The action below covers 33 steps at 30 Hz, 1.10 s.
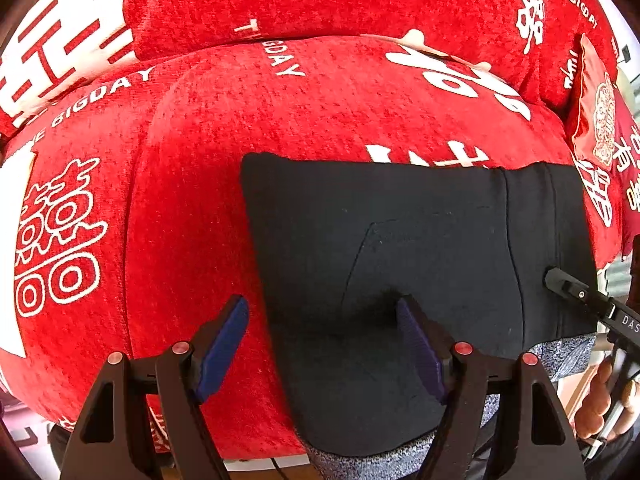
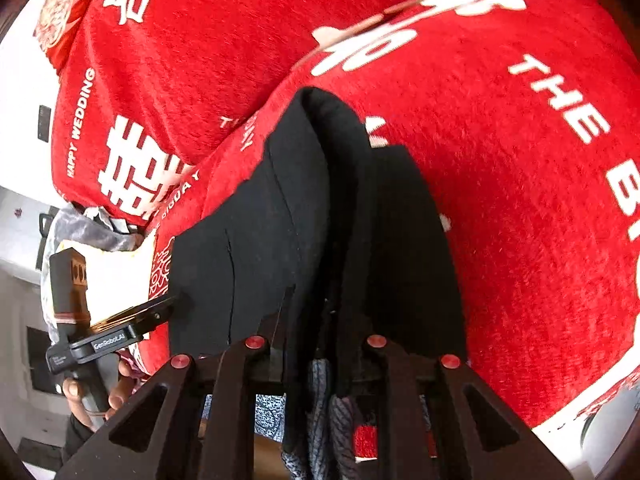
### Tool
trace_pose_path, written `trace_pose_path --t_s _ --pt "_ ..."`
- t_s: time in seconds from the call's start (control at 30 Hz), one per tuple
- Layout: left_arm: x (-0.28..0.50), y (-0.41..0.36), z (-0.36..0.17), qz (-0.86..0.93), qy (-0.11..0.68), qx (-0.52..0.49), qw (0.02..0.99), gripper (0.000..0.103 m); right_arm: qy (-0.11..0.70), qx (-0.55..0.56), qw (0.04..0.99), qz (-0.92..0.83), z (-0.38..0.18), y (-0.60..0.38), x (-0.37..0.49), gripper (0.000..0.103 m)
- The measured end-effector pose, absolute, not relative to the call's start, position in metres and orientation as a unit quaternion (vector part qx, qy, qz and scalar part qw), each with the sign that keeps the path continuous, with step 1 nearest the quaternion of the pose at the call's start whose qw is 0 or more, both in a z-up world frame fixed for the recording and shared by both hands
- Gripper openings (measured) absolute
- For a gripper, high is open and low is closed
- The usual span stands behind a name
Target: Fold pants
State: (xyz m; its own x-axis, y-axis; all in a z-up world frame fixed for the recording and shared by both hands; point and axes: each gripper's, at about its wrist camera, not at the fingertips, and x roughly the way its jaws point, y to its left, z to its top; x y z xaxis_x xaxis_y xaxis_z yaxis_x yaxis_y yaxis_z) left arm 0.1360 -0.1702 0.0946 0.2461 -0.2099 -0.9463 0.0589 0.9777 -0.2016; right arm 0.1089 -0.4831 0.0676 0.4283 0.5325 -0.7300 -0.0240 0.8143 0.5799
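From the left wrist, the folded black knit pants [image 1: 400,248] lie on the red plush printed cushion [image 1: 248,128]; the left gripper [image 1: 320,344] stands released, one blue pad resting on them. They look soft and limp (best pinched at a folded edge). From the right wrist, the right gripper [image 2: 316,340] is clenched on their bunched edge. No containers show.

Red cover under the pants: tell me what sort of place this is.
Probably a home living room or bedroom: the black pants lie on a plush red wedding cover printed "HAPPY WEDDING", draped over rounded cushions, with a matching red pillow beside it.
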Motion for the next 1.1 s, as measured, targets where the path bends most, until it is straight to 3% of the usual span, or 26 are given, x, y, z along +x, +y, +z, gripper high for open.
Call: trace_pose_path --t_s 0.13,0.23,0.37,0.4,0.53,0.67,0.87,0.97,1.1 --pt "0.133 -0.178 0.088 -0.086 0.606 -0.044 0.789 0.077 0.519 0.229 0.809 0.152 0.063 -0.483 0.114 0.020" --pt "0.132 -0.178 0.091 -0.082 0.602 -0.043 0.793 0.080 0.511 0.226 0.816 0.147 0.066 -0.487 0.114 0.033" --pt "0.137 -0.161 0.107 -0.064 0.578 -0.072 0.810 0.080 0.477 0.122 0.868 0.065 0.096 -0.490 0.101 0.074" --pt "0.140 -0.155 0.109 -0.051 0.573 -0.082 0.814 0.080 0.455 0.091 0.885 0.039 0.108 -0.487 0.097 0.077" --pt "0.153 -0.149 0.107 -0.015 0.568 -0.112 0.816 0.080 0.397 0.024 0.917 0.039 0.142 -0.458 0.097 0.082" --pt "0.167 -0.151 0.099 0.000 0.573 -0.096 0.814 0.080 0.423 -0.040 0.900 0.096 0.134 -0.409 0.127 0.083" --pt "0.187 -0.148 0.076 -0.006 0.606 -0.111 0.788 0.080 0.472 -0.048 0.877 0.078 0.092 -0.400 0.173 0.084" --pt "0.192 -0.150 0.068 0.007 0.609 -0.090 0.788 0.097 0.483 -0.036 0.872 0.074 0.081 -0.411 0.183 0.089" --pt "0.194 -0.147 0.057 0.000 0.610 -0.105 0.786 0.098 0.486 -0.031 0.870 0.079 0.072 -0.417 0.188 0.097"
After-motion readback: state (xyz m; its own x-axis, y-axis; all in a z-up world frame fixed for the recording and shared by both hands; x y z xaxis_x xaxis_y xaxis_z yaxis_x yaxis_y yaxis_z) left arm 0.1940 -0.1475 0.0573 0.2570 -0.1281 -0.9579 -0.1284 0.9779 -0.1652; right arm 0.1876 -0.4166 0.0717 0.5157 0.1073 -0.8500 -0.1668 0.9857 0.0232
